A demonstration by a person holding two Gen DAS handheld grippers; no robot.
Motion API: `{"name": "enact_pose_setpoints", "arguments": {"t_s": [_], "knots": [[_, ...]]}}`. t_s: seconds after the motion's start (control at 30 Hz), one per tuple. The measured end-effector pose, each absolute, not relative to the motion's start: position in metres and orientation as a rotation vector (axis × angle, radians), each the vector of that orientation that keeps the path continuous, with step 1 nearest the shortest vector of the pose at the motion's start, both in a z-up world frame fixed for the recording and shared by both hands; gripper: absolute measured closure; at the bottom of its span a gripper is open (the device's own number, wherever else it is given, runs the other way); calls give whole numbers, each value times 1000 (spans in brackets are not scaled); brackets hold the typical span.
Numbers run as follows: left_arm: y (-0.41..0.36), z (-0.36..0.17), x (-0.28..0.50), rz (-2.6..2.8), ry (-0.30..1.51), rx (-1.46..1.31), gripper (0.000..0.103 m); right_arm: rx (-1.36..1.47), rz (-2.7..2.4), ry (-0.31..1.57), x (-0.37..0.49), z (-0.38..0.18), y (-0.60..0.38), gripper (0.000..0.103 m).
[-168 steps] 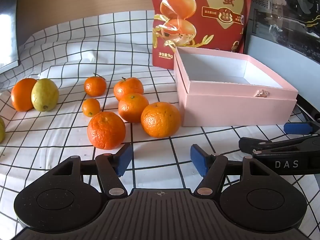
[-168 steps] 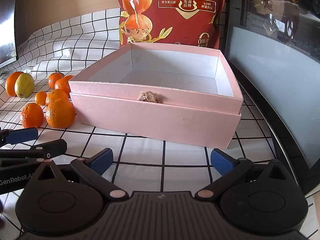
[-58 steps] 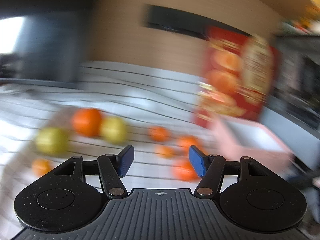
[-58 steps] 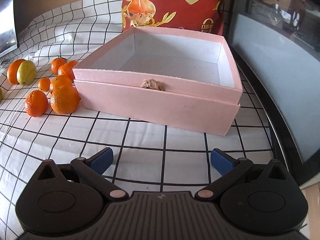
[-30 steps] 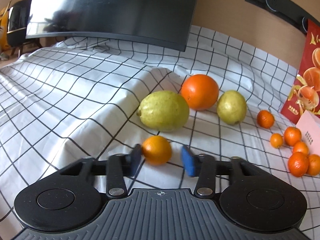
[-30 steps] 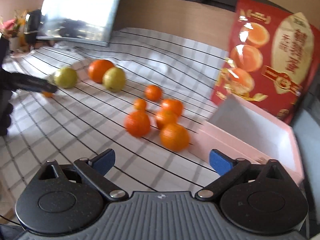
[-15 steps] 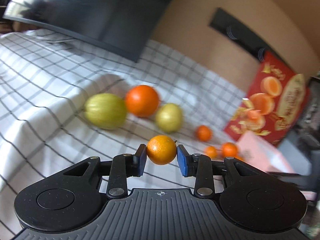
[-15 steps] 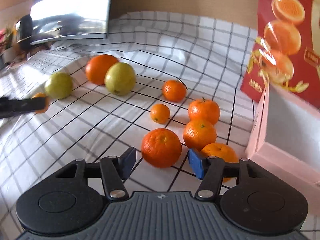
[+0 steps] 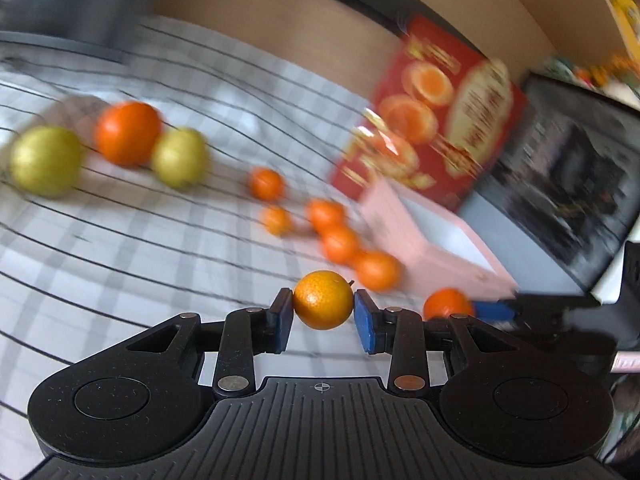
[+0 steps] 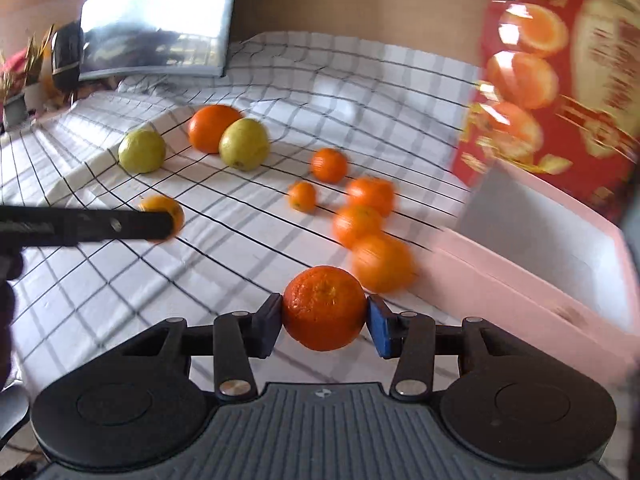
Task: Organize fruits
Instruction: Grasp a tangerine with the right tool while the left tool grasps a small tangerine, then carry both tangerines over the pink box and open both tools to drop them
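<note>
White cloth with a black grid covers the whole surface I'm working over, with a red snack bag standing at the back right and an open pink box in front of it. My left gripper has its blue pads pressed on either side of a small orange, held clear above the cloth; that view is badly blurred. My right gripper is clamped on a larger mandarin, pads touching both of its sides, just beside the box's near corner. Loose on the cloth I see a cluster of mandarins near the box, and farther left a big orange touching a yellow-green fruit, with another yellow-green one apart from them.
</note>
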State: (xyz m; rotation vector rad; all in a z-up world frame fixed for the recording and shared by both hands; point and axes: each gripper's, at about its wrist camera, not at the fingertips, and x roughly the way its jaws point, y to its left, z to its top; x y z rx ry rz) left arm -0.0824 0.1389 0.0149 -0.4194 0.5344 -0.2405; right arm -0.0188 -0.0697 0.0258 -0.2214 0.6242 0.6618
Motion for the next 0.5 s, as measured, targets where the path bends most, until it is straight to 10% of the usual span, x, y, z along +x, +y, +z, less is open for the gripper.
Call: {"name": "enact_pose_setpoints", "arguments": {"t_s": [0.5], "knots": [[20, 68, 37, -453, 528, -360, 65, -73, 363, 419, -6, 132, -208, 58]]}}
